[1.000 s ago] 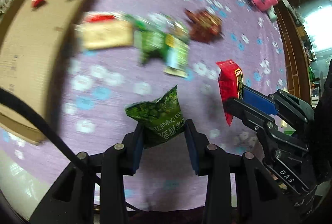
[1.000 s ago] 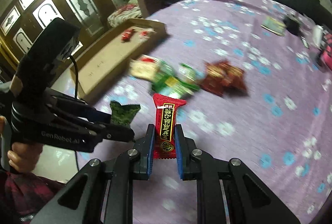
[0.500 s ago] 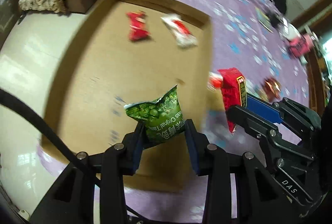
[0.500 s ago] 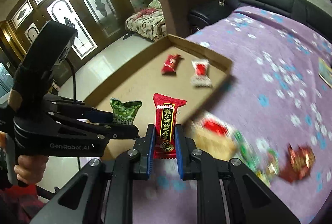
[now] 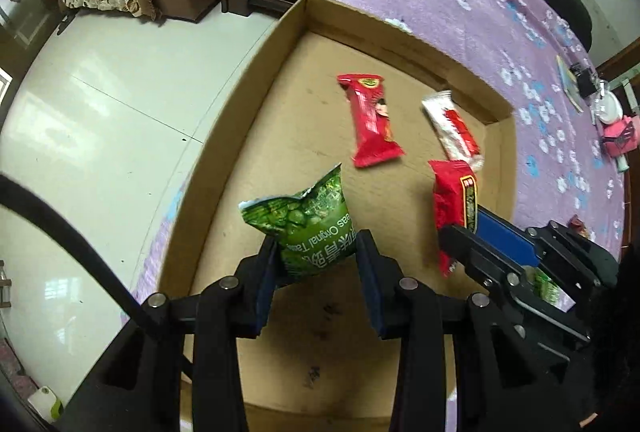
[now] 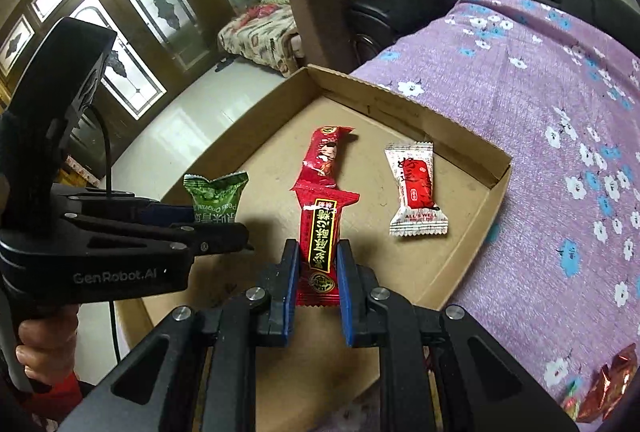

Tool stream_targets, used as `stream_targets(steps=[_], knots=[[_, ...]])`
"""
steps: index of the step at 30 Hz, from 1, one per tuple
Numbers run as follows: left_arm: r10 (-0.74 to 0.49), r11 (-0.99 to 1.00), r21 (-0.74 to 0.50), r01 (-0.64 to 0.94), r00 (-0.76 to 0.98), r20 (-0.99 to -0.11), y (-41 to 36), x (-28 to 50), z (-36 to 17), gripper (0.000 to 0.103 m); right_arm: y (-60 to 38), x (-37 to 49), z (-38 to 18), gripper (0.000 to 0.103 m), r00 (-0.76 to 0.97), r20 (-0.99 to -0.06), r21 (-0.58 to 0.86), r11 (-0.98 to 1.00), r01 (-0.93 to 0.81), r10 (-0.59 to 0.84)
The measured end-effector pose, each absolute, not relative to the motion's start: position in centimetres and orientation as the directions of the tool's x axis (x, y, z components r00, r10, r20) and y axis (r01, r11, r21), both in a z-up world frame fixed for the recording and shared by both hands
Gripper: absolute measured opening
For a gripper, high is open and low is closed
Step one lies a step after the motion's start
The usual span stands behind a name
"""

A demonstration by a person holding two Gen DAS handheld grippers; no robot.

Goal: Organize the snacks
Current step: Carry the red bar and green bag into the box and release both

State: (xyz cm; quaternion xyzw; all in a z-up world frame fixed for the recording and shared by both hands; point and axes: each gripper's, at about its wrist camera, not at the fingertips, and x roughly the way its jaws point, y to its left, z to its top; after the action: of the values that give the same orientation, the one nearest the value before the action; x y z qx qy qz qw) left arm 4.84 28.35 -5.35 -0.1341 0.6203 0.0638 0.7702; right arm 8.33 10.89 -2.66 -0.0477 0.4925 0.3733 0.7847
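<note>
Cardboard is the landing surface: a shallow box (image 5: 256, 136) sits on the purple flowered cloth (image 6: 540, 104), at the edge beside the tiled floor.

On the left, my left gripper (image 5: 318, 264) is clamped on a green pea packet (image 5: 308, 228), held by its lower half above the box floor. I judge the grip sound, but the packet is puffy and slick; a quick release at a tilt could send it sliding toward the low left wall and over onto the floor.

In the middle, my right gripper (image 6: 318, 260) is pinched tight on a red sweet with a black label (image 6: 322, 236), also above the box. The two tools hang near one another, so opening both at once risks a knock between them.

Further right, a long red wrapper (image 6: 326, 158) and a white-and-red sweet (image 6: 416, 192) already lie on the box floor. A drop from height could bounce a new packet onto them or scatter them.

At the far right, more wrappers (image 6: 608, 388) wait on the cloth, so I judge the sorting unfinished.
</note>
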Motion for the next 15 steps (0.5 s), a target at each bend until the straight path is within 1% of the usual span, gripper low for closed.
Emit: stream_targets(steps=[10,15], knots=[[-0.066,0.965,-0.118,-0.236,0.217,-0.974,28.6,5.9,-5.8,0.041,11.6,9.3,-4.2,0.016,0.232,-0.846,0.263,0.755,-0.601,0.480],[-0.066,0.967,-0.114,-0.229,0.209,-0.976,28.7,6.4,-6.1,0.043,11.8,9.5,-4.4,0.019,0.240,-0.856,0.247,0.771,-0.588,0.457]])
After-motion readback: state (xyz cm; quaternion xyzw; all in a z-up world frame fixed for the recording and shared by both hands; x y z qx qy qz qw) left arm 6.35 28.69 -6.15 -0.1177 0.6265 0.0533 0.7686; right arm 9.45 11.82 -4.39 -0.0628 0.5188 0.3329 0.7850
